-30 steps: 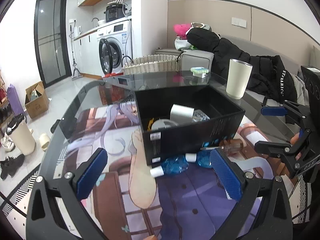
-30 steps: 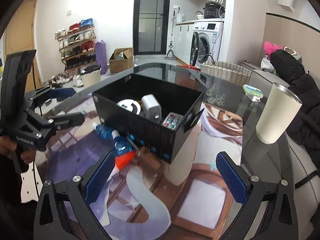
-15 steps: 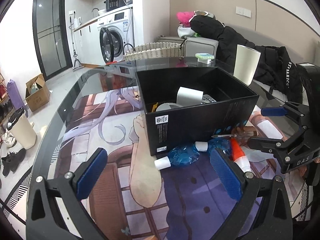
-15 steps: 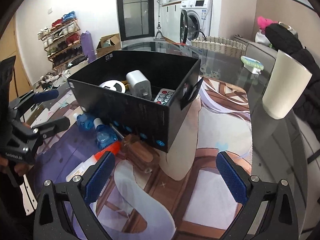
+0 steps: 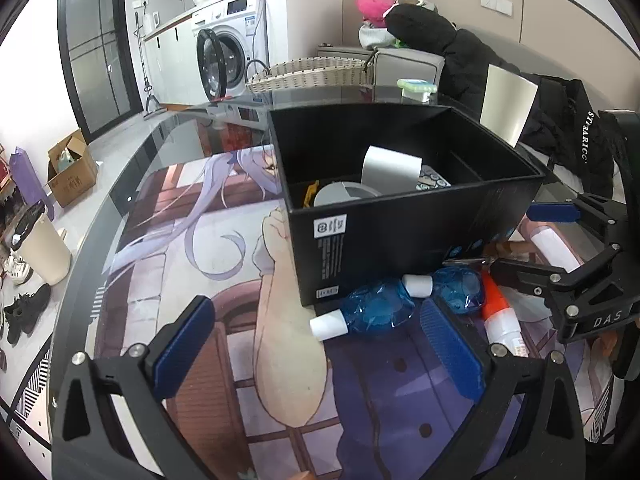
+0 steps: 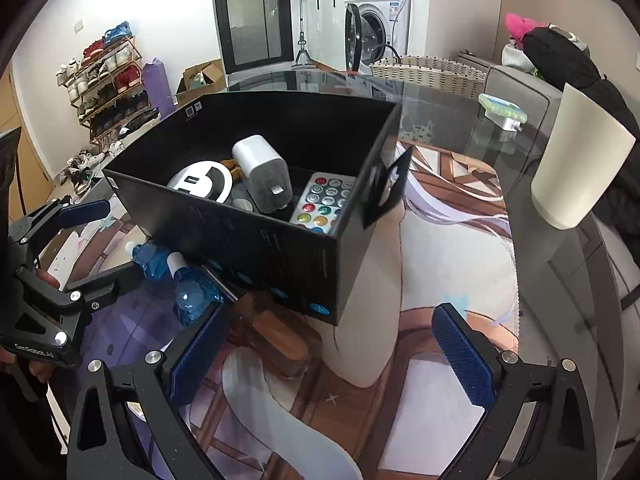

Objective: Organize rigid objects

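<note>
A black open box (image 5: 400,232) (image 6: 256,248) stands on the printed mat and holds a white charger (image 6: 262,178), a round white disc (image 6: 202,180) and a remote (image 6: 324,204). Two blue bottles (image 5: 372,314) (image 5: 456,290) with white caps lie against its near wall. Beside them are an orange-and-white tube (image 5: 500,312) and a wooden-handled screwdriver (image 6: 276,328). My left gripper (image 5: 318,346) (image 6: 96,246) is open just short of the bottles and holds nothing. My right gripper (image 6: 330,358) (image 5: 536,240) is open too, facing the box corner, above the screwdriver handle.
A cream tumbler (image 6: 576,164) stands to the right of the box on the glass table (image 5: 132,168). A green-and-white item (image 6: 502,108) sits further back. A wicker basket (image 5: 312,74) and a black jacket (image 5: 452,56) lie beyond the far edge.
Both grippers have come closer to the box and lower over the mat, so the box and bottles look larger. Both have stayed open and empty.
</note>
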